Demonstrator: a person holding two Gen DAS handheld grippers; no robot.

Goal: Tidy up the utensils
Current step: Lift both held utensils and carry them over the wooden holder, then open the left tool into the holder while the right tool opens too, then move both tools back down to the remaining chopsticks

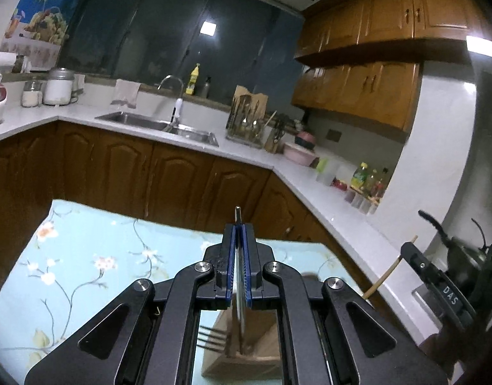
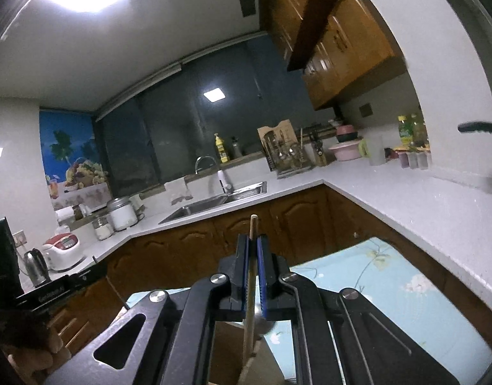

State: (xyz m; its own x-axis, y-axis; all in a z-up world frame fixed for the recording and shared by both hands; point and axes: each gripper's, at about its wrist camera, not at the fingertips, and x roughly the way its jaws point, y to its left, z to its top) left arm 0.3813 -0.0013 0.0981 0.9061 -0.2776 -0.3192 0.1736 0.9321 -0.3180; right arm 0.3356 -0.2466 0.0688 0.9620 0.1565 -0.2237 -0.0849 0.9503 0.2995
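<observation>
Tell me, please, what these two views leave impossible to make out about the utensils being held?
- Left wrist: the metal utensil in the left claw; its working end is hidden by the claw body.
- Right wrist: the wooden stick in the right claw; its lower end is cut off by the frame edge.
- Left wrist: the fork; its handle is hidden.

Clamped a wooden stick [image 2: 253,276] between the right gripper [image 2: 252,247] pads, angled toward twelve o'clock above a floral cloth [image 2: 390,292].
</observation>
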